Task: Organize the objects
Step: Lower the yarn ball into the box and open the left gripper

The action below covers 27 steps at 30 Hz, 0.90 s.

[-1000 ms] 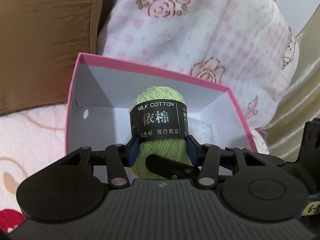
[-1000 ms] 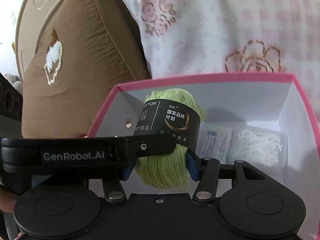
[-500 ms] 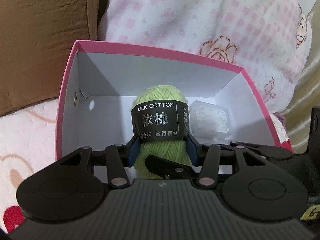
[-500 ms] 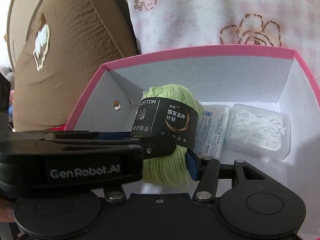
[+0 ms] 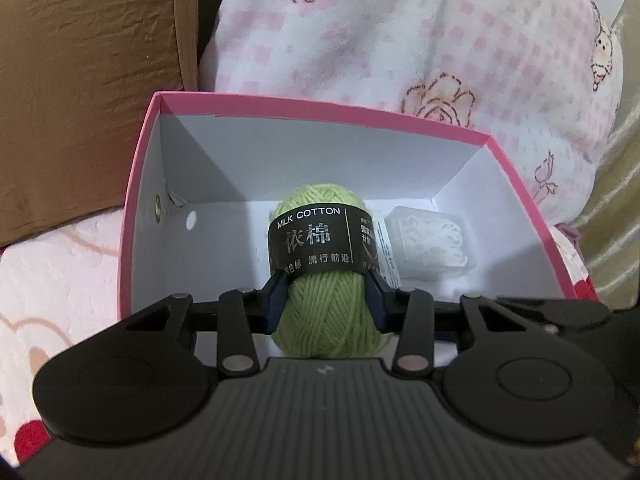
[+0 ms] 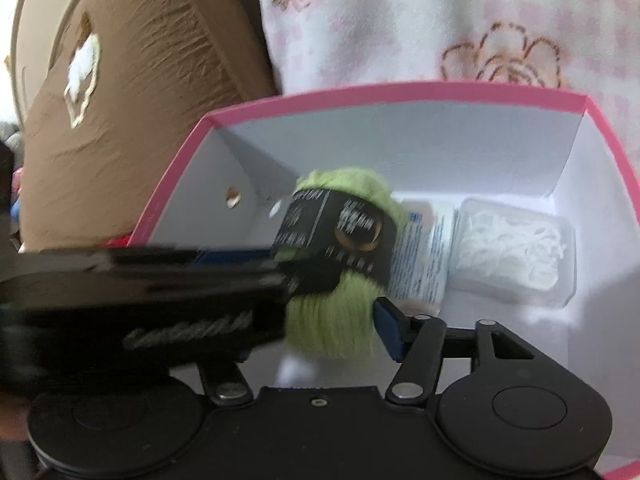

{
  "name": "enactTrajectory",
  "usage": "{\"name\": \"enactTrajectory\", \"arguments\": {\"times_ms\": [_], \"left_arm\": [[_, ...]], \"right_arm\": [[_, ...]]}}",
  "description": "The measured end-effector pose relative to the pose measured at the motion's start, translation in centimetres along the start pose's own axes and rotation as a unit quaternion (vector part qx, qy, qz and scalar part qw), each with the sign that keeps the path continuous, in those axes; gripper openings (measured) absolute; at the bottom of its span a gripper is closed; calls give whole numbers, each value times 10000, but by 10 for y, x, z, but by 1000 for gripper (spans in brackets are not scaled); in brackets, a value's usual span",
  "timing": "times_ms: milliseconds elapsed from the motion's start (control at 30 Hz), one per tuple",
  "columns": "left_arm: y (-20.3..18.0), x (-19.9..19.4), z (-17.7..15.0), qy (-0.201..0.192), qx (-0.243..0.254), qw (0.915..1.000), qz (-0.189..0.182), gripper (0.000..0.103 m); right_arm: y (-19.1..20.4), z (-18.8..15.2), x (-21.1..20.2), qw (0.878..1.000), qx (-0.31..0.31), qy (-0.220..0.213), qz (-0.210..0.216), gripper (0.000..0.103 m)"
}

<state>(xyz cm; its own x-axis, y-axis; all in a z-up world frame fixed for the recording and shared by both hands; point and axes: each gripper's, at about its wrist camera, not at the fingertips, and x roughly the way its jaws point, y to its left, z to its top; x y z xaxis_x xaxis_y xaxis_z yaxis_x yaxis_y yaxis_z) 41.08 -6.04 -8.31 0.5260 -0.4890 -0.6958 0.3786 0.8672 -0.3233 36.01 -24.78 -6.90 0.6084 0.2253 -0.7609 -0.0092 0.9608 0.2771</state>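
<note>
Two grippers meet on one ball of green yarn (image 5: 326, 280) inside a pink box (image 5: 138, 208). The left gripper (image 5: 326, 300) is clamped on the yarn: its blue pads (image 5: 276, 300) press both sides of the ball just under the black paper band printed "MILK COTTON", and its jaws have just been closing on it. The right gripper (image 6: 336, 328) reaches in from the other side; its jaws have just been opening, with the yarn (image 6: 332, 320) between them. In the right wrist view one blue pad (image 6: 390, 328) stands just beside the ball's right side with a thin gap showing, while the other finger is hidden behind the blurred black body of the left gripper, which crosses the lower left of that view.

The yarn sits low in the box, towards its middle; whether it rests on the white floor I cannot tell. Just to its right lies a small white packet with blue print (image 6: 424, 256), and beyond that a clear plastic case of white floss picks (image 6: 516, 248) against the right wall. A round hole (image 6: 233, 197) pierces the left wall.

Outside, the box stands on a pink and white patterned blanket (image 5: 52, 280). A bundled pink floral quilt (image 5: 400, 32) rises behind it, and a brown cushion (image 5: 80, 80) leans at the left.
</note>
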Motion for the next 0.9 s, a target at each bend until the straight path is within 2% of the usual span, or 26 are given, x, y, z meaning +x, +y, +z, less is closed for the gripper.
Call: {"name": "enactTrajectory", "arguments": {"times_ms": [67,100,200,267,333,467,567,600,667,900], "left_arm": [[2,1,0,-70,-83,9999,-23,41],[2,1,0,-102,-123,9999,-17,41],[2,-2,1,-164,-196,9997,10,40],[4,-5,3,-152,-268,9995,-31,40],[5,-6,4,-82,-286,9995,-46,40],[-1,-3,0,-14,-63,9999,136,40],[-6,-3,-3,-88,46,9996,263,37],[-6,-3,-4,-117,21,9996,265,31],[-4,-3,-5,-186,-70,9995,245,27],[3,-6,-6,-263,-264,9992,162,25]], "right_arm": [[4,-2,-3,9998,-172,61,8,68],[5,-3,-3,9997,-229,26,-67,65],[9,-1,2,9992,-286,-60,-270,41],[5,-2,1,9984,-164,-126,-524,37],[1,-1,-1,9982,23,-249,-554,35],[5,1,-1,9965,-118,-341,-748,34],[3,-1,-1,9977,-255,-299,-547,37],[2,0,-1,9982,-222,-279,-481,38],[-2,-1,-2,9988,-115,-330,-352,38],[-2,4,-2,9983,75,-438,-367,38]]}}
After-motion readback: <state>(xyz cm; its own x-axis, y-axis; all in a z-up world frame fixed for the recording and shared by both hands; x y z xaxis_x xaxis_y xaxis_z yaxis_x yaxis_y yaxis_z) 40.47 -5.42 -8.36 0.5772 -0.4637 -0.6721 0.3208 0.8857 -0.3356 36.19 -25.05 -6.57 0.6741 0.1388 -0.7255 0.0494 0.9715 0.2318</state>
